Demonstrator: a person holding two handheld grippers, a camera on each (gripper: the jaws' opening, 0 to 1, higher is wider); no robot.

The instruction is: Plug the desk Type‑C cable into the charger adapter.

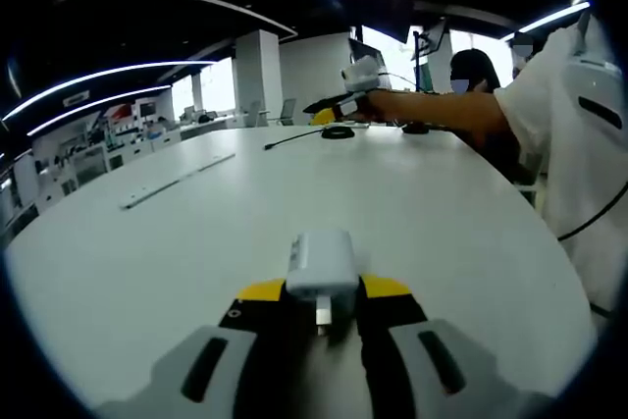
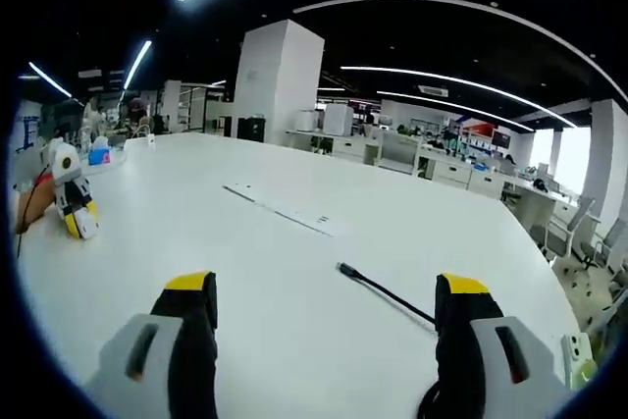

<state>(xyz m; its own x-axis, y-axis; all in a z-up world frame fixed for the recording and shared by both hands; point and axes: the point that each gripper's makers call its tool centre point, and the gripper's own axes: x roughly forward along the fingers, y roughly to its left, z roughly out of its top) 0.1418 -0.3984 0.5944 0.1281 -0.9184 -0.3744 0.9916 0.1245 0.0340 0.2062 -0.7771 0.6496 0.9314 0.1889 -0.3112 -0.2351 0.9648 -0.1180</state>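
Cable (image 2: 385, 291) is lying limp on the table (image 2: 294, 272) between the right gripper's (image 2: 329, 326) spread jaws, wanting a pinch behind its stiff plug, while the left gripper (image 1: 322, 313) is pinching the light, slick charger (image 1: 321, 264).

Bare table (image 2: 294, 272) around cable (image 2: 383, 291)

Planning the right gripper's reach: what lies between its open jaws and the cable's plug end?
Only bare white table. In the right gripper view, the right gripper stands open, and the black cable crosses toward its right-hand jaw, plug end lying free.

Glossy white plastic charger adapter (image 1: 321, 264); smooth matt white table (image 1: 412, 203).
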